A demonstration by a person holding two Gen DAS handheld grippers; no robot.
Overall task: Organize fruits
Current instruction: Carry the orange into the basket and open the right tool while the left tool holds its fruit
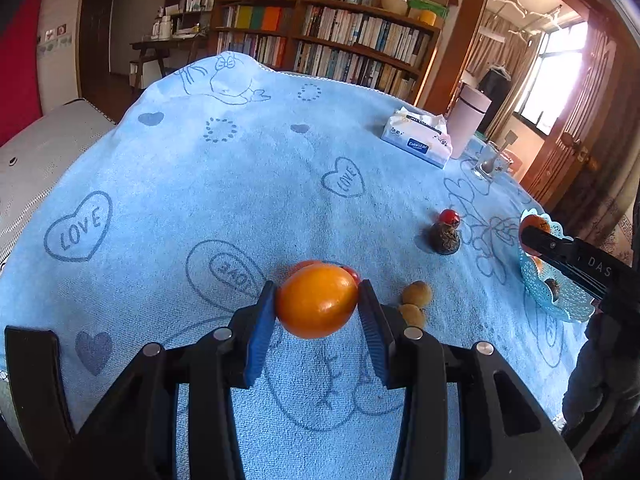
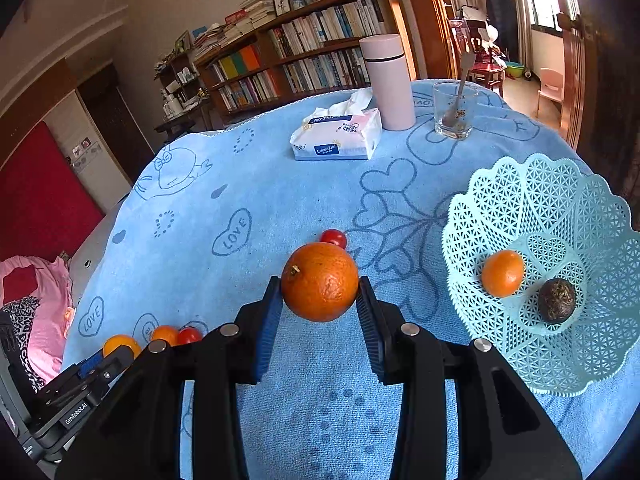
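across the tabletop's blue towel (image 2: 248, 184), the pale lattice basket (image 2: 532, 200) sits at three o'clock in the right wrist view, with a small orange (image 2: 502, 273) and a dark round fruit (image 2: 557, 301) inside. both tools angle downward. the right tool (image 2: 319, 300) clamps a rough-skinned orange (image 2: 320, 281) clear of the towel; a cherry tomato (image 2: 333, 237) lies just beyond at twelve o'clock. the left tool (image 1: 317, 307) pinches a smooth orange fruit (image 1: 316, 300), two brown fruits (image 1: 416, 300) just beside at three o'clock.
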